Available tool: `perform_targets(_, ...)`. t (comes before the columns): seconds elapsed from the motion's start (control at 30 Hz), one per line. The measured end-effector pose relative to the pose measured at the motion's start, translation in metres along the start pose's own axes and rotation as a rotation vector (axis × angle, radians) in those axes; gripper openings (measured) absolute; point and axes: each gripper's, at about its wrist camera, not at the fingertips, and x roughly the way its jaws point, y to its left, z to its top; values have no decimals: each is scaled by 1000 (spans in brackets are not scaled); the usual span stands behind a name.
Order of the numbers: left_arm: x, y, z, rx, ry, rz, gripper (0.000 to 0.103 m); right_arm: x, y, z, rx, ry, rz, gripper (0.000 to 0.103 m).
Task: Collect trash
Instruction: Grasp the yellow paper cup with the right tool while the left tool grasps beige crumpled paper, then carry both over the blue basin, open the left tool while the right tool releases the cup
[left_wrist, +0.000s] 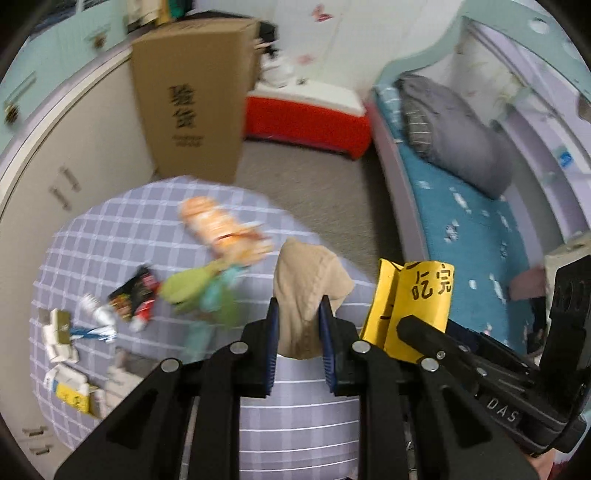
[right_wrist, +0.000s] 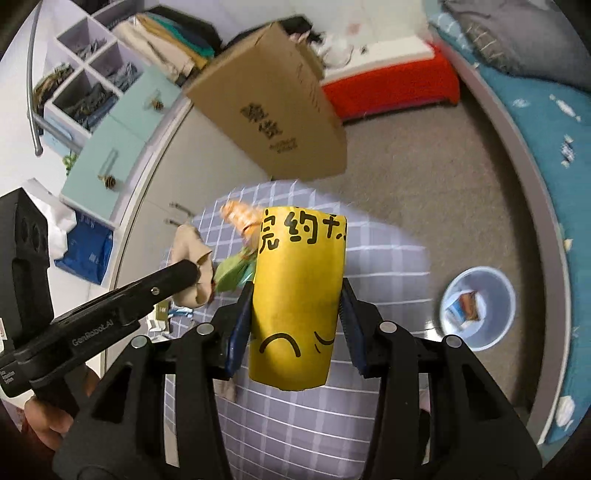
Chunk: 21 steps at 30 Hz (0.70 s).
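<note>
A bedroom; a checked-cloth bench (left_wrist: 110, 236) fills the lower left. The left gripper (left_wrist: 298, 314) pinches a beige cloth (left_wrist: 306, 280), the right gripper (right_wrist: 297, 295) a yellow paper box (right_wrist: 299, 295). Wrappers (left_wrist: 133, 295) remain; the bin (right_wrist: 476, 310), right, holds one item.

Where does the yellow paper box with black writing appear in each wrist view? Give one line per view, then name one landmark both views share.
Left wrist view: the yellow box sits right of centre, held by the right gripper, beside the left gripper's beige cloth.
Right wrist view: the yellow box fills the centre, upright between the blue pads.
Shared landmark: the cardboard box on the floor.
</note>
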Motion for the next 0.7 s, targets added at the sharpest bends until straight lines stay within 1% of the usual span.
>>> perform_targets(0.07, 1, -29, 2, 37, -8, -25, 20, -19, -14, 2, 7, -30, -19, 44)
perform_targets(0.2, 7, -88, 1, 105, -8, -69, 20, -62, -57, 5, 43, -100, -79, 44)
perform_targets(0.37, 19, -161, -1, 201, -2, -126, 20, -104, -106, 6, 89, -170, -145, 44)
perform_targets(0.5, 31, -205, -4, 261, 6, -156, 20, -136, -140, 7, 114, -230, -197, 44)
perform_targets(0.7, 40, -250, -5, 319, 5, -188, 21, -165, -174, 6, 154, -282, -238, 45)
